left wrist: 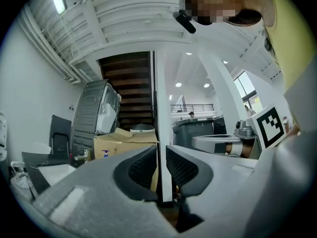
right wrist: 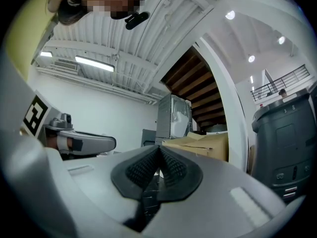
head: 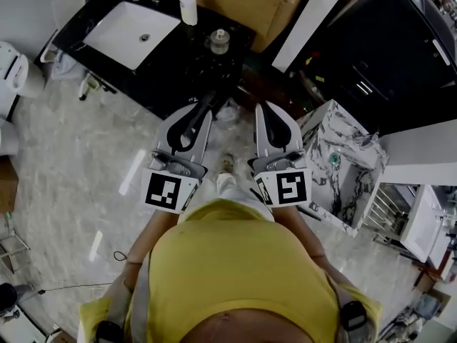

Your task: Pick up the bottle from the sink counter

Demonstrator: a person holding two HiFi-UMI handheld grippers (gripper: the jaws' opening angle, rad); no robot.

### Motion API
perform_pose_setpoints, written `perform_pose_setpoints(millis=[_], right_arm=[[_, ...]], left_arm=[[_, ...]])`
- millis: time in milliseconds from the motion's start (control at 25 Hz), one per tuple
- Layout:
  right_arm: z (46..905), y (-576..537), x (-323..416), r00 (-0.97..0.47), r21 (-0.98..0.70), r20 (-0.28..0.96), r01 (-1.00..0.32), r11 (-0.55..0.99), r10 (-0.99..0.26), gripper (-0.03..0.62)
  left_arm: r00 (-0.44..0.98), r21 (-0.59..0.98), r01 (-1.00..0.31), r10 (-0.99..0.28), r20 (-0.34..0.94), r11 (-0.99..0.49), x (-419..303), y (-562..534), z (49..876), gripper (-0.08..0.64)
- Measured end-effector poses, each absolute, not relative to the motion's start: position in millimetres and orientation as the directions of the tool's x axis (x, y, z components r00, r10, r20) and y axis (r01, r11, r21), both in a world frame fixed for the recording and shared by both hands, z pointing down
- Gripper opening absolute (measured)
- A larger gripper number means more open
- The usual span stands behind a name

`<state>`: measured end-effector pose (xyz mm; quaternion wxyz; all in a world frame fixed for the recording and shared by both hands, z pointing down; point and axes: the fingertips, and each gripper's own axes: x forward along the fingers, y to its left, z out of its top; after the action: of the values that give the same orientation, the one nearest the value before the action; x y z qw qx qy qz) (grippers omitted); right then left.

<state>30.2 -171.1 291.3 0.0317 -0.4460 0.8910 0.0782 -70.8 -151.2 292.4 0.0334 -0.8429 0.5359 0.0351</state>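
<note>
A: What sort of room is this?

B: In the head view, a pale marble floor [head: 71, 163] fills the left side. A black sink counter [head: 178, 70] runs across the upper left with a white basin [head: 118, 23] set in it, and cardboard boxes [head: 243, 2] stand behind it at the top edge.

A: And the bottle?

B: The bottle [head: 188, 4] is white with a blue pump. It stands upright on the counter at the top of the frame, just right of the basin's far corner. A small capped jar [head: 219, 41] sits on the counter below and to the right of it, apart from it.

A: How do the grippers lie against it?

B: Both are lower, near the middle of the frame, held out in front of a person in a yellow shirt [head: 243, 270]. The left gripper [head: 203, 113] points up the frame toward the counter's near edge. The bottle is well above its tips and slightly left, with the jar between them. The right gripper [head: 265, 110] is beside it, further right and further from the bottle. Neither touches anything on the counter.

A: Are the jaws open?

B: In its own view the left gripper [left wrist: 162, 155] has its jaws a narrow slit apart, with only the background showing through the gap and nothing held. The right gripper [right wrist: 159, 153] has its ribbed pads pressed together at the tips, clenched on nothing.
</note>
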Motion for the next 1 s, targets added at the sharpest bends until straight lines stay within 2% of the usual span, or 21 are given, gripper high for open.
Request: perform_pose_setpoints(millis=[160,320,560,1000], right_arm=[[295,-211,31,-0.614,0.099,-0.110,-0.789,0.606,-0.782,0.000],[304,-244,35,-0.626,0.077,-0.094,-0.780,0.621,-0.774,0.000],[324,-276,41,-0.635,0.061,-0.083,-0.773,0.632,-0.768,0.000],[351,-314,30,-0.618,0.093,-0.019,-0.783,0.614,-0.786,0.000]], left_arm=[[0.406,-0.013,-0.914,-0.912,-0.056,-0.406,-72,-193,299,0.065],[0.381,0.019,-0.924,-0.923,-0.056,-0.383,-74,-232,304,0.105],[0.374,-0.012,-0.927,-0.926,-0.059,-0.374,-73,-269,320,0.165],[0.357,-0.001,-0.934,-0.934,0.004,-0.357,-95,-323,363,0.186]])
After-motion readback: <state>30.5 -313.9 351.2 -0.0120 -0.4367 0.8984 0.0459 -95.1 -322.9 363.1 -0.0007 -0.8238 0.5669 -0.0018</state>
